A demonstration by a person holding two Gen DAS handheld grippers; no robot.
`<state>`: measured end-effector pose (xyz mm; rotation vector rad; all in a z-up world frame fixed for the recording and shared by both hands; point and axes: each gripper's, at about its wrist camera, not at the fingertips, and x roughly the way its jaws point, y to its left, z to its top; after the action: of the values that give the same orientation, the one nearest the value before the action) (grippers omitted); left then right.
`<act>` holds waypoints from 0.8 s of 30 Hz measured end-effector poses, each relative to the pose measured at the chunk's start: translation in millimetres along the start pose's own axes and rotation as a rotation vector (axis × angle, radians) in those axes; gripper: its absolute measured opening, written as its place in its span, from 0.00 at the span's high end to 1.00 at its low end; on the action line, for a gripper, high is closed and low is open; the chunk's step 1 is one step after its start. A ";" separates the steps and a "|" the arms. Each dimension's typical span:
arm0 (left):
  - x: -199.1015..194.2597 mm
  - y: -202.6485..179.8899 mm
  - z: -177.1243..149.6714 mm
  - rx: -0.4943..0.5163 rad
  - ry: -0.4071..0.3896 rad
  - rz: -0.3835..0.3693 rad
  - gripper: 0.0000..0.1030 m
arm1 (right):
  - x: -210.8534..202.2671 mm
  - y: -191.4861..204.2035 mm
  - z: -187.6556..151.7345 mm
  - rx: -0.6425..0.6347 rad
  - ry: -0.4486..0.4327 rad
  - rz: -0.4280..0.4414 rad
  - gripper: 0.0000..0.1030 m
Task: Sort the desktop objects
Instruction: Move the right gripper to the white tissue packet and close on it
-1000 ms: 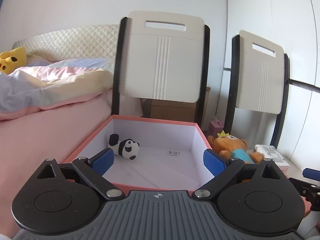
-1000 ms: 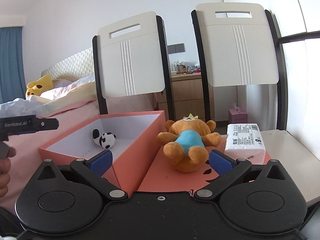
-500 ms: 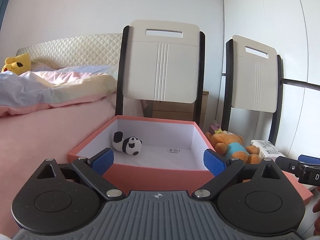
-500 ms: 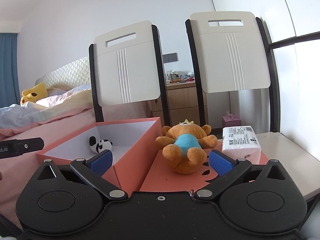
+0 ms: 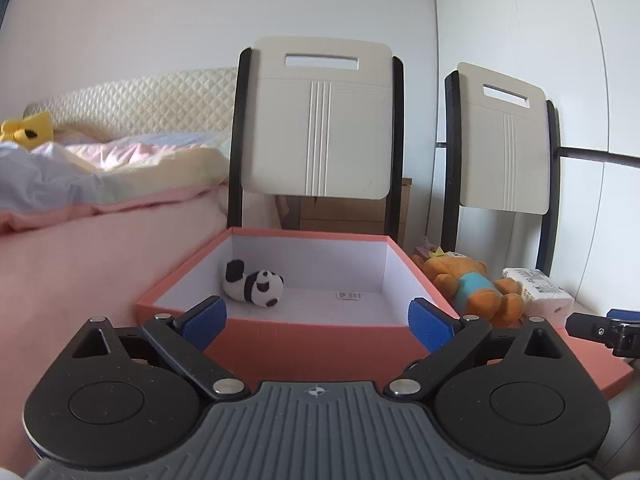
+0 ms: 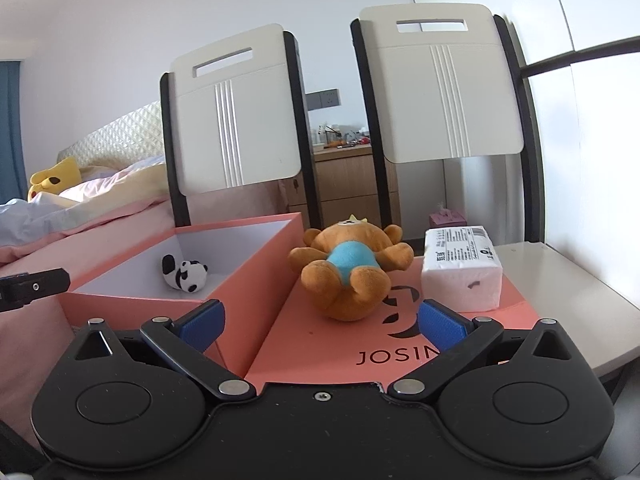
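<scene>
Both tongs spread wide, empty.
Ahead of the left tongs (image 5: 318,318): fuzzy panda (image 5: 253,288) in a cardboard box (image 5: 304,344); ahead of the right tongs (image 6: 320,322): plush bear (image 6: 348,270).

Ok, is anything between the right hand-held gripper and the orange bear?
Nothing visible. The right hand-held gripper is open, and only bare lid lies between it and the orange bear. The tissue pack sits off to the right.
</scene>
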<state>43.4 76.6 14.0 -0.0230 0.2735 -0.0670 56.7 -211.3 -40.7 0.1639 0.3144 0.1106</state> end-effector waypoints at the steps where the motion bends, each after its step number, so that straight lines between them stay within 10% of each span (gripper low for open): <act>1: 0.3 1.3 0.0 -0.010 0.003 -0.006 0.04 | 0.2 0.0 -0.2 0.003 0.000 0.000 0.00; 24: -8.8 6.5 1.8 -0.027 -0.002 -0.035 0.04 | 7.9 -20.1 47.1 0.002 -0.169 -0.132 0.00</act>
<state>35.8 83.7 17.9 -0.0549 0.2724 -0.0978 80.8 -236.6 -2.4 0.1531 0.1558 -0.0341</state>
